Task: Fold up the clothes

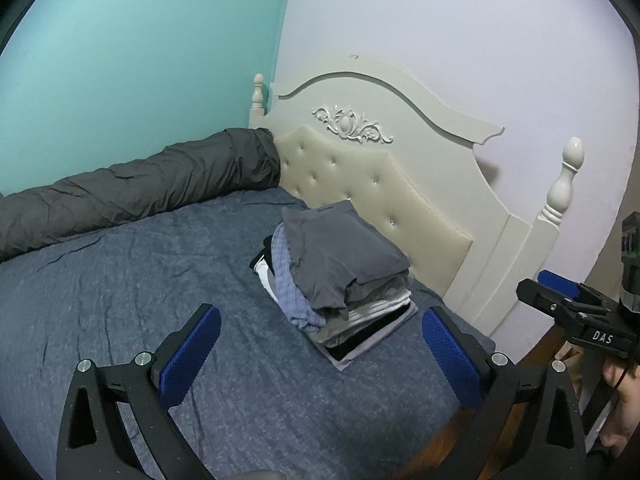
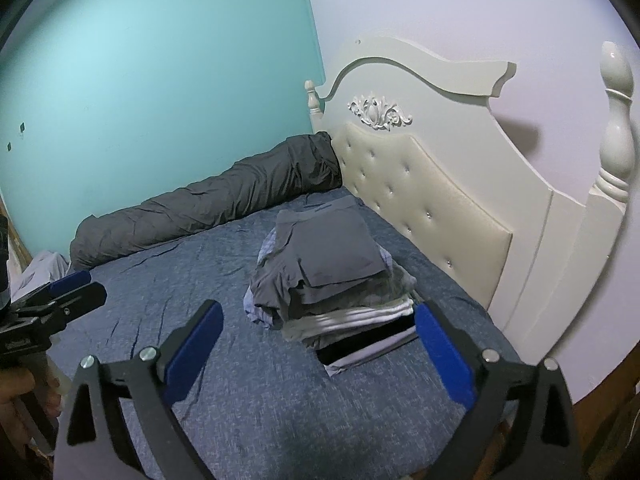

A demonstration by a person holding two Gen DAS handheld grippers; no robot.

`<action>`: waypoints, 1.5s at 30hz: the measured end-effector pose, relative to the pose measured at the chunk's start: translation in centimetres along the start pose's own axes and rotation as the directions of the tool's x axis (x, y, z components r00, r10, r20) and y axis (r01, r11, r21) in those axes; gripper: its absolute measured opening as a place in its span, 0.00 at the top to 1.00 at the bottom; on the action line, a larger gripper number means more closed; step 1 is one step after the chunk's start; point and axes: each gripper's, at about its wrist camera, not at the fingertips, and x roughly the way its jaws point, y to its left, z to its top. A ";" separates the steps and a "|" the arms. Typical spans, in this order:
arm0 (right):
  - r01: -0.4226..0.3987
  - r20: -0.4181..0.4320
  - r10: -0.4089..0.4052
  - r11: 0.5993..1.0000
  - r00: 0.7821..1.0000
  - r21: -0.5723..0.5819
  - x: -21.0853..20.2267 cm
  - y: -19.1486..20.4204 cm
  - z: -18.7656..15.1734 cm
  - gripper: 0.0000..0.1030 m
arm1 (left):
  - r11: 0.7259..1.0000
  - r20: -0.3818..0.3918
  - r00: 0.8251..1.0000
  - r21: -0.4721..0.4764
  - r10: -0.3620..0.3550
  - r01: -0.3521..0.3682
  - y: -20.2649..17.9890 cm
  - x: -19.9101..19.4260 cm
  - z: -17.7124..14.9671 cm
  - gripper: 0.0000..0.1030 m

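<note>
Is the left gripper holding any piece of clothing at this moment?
No. The left gripper is open with nothing between its blue pads, and the stack of folded clothes lies apart from it on the bed.

Location: a bedroom in a home; a bed (image 1: 100,300) covered by a blue sheet fills most of both views; a cream headboard (image 1: 360,168) with tufted padding, carved ornament and turned posts (image 1: 564,184) stands against a pale wall (image 1: 440,20); the adjoining wall (image 1: 140,40) is painted turquoise; a rolled grey duvet (image 1: 140,188) lies along it; a stack of folded clothes (image 1: 340,272) rests on the sheet near the headboard.
</note>
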 end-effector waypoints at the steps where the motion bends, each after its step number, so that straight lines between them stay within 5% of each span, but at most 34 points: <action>1: 0.000 0.003 0.000 1.000 1.000 -0.001 -0.2 0.1 -0.2 0.05 | 1.000 0.000 1.000 -0.001 0.001 -0.001 0.0 -0.1 -0.2 0.00; 21: 0.003 0.036 -0.003 1.000 0.999 0.005 -3.2 1.6 -4.0 0.03 | 0.999 0.039 0.998 0.017 0.040 -0.040 -0.6 -2.9 -3.6 0.00; 45: 0.034 0.027 -0.034 0.999 0.999 0.002 -3.4 1.9 -6.1 0.03 | 0.999 0.033 0.999 0.031 0.004 -0.005 -1.6 -3.6 -6.1 0.00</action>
